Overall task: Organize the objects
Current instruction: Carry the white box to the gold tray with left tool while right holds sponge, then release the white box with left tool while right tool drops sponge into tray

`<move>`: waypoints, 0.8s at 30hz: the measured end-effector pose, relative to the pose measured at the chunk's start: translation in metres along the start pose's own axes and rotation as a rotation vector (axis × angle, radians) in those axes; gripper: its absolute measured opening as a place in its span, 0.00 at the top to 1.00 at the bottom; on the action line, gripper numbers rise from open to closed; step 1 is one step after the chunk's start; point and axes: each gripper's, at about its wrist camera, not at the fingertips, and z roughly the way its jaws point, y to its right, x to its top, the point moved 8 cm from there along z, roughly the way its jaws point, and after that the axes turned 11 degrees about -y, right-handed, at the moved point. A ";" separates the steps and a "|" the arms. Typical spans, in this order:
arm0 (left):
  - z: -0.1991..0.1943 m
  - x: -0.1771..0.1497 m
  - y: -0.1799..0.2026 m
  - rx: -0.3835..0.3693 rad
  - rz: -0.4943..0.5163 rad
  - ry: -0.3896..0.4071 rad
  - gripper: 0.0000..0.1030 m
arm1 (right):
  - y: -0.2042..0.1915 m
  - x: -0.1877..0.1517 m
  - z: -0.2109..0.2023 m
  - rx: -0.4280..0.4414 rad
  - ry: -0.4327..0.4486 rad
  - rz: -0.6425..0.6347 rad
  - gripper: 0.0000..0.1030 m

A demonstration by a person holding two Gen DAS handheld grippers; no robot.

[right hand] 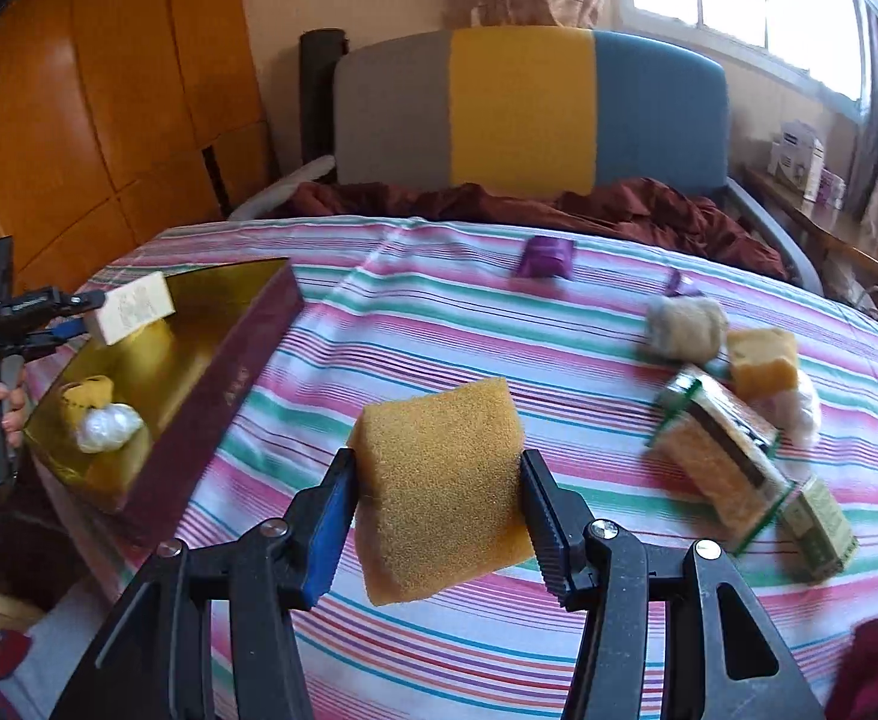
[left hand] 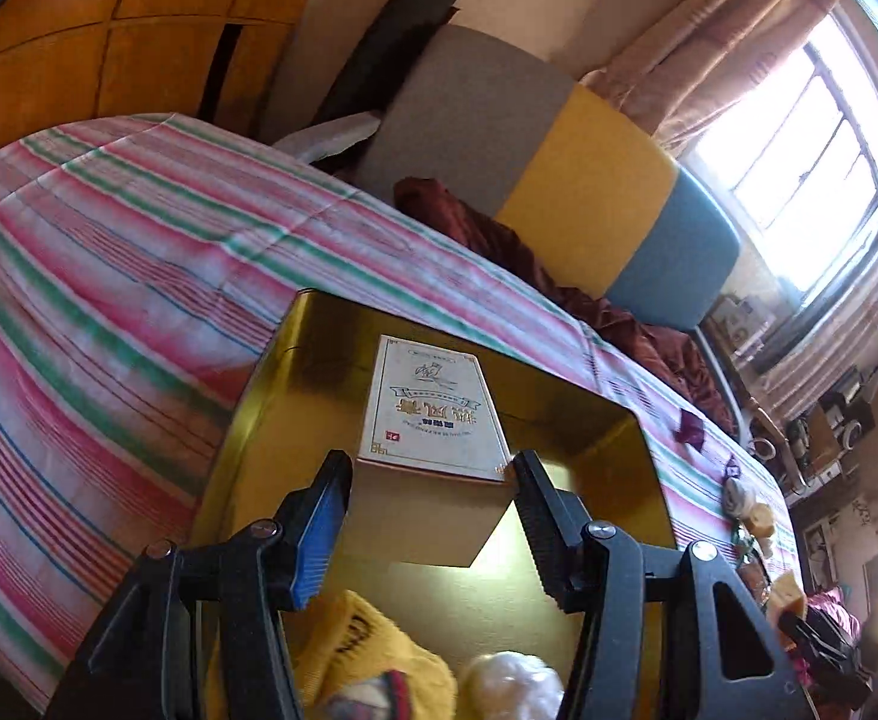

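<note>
Open gold-lined rectangular box (right hand: 156, 384): far half bare; yellow knitted item (right hand: 87, 399) and white crumpled wad (right hand: 105, 427) crowd near end.

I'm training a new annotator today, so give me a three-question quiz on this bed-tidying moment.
1. True or false: the left gripper holds a white carton over the gold box.
2. What does the right gripper hold? A) purple packet B) yellow sponge C) white wad
3. Name the two things already lying in the gold box.

Key:
1. True.
2. B, the yellow sponge.
3. A yellow sock and a white wad.
</note>
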 end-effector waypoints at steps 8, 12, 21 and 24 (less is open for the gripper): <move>0.014 -0.002 -0.014 0.099 -0.009 -0.076 0.45 | -0.061 0.011 0.000 0.076 0.005 -0.086 0.48; 0.007 -0.008 -0.018 0.072 -0.056 -0.080 0.41 | -0.083 0.015 0.001 0.109 -0.001 -0.109 0.48; -0.039 -0.013 -0.019 0.064 -0.076 0.066 0.38 | -0.138 0.033 0.018 0.166 -0.030 -0.181 0.47; -0.047 -0.016 -0.018 0.066 -0.096 0.089 0.38 | -0.160 0.039 0.031 0.166 -0.054 -0.205 0.47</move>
